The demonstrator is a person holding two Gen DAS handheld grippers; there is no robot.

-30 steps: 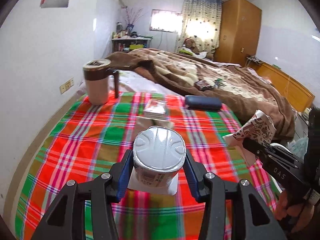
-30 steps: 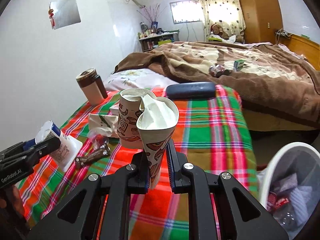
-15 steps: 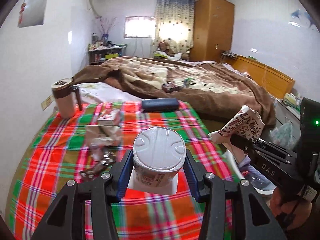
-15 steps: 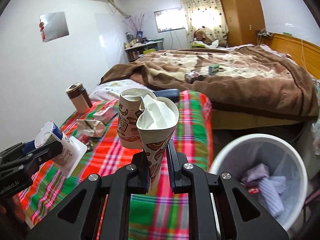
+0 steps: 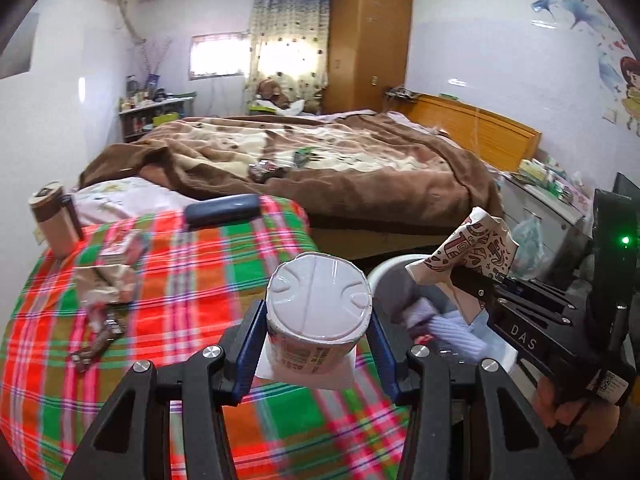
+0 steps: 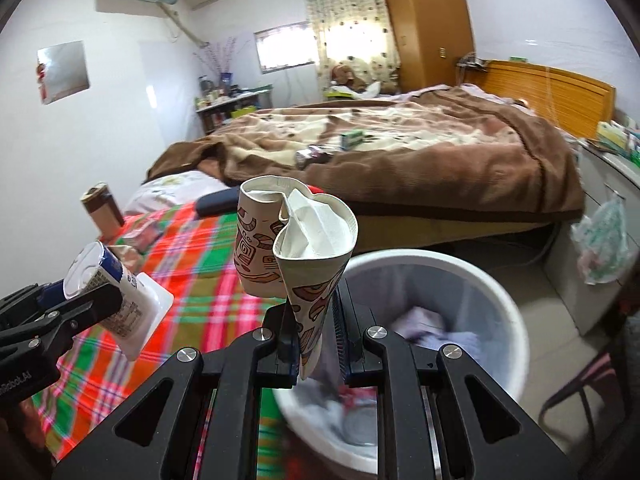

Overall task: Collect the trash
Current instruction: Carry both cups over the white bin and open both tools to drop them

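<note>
My left gripper (image 5: pixel 318 344) is shut on a white plastic yogurt cup (image 5: pixel 318 312) with a foil lid, held over the plaid cloth's right edge. In the right wrist view that yogurt cup (image 6: pixel 104 288) shows at the left. My right gripper (image 6: pixel 314 344) is shut on a crushed paper cup (image 6: pixel 296 248) with brown patterns, above the rim of a white trash bin (image 6: pixel 448 264). From the left wrist view the same paper cup (image 5: pixel 468 252) hangs over the bin (image 5: pixel 384 272), which holds crumpled trash. Wrappers (image 5: pixel 104 284) lie on the cloth.
A plaid-covered table (image 5: pixel 200 272) carries a brown mug (image 5: pixel 52 216), a dark blue case (image 5: pixel 224 206) and a small box (image 5: pixel 120 244). Behind it stands a bed with a brown blanket (image 5: pixel 320 160). A plastic bag (image 6: pixel 604 240) hangs at the right by a cabinet.
Both grippers have swung right, off the table and toward the bin, each still holding its item. The bin has come into view beneath the paper cup.
</note>
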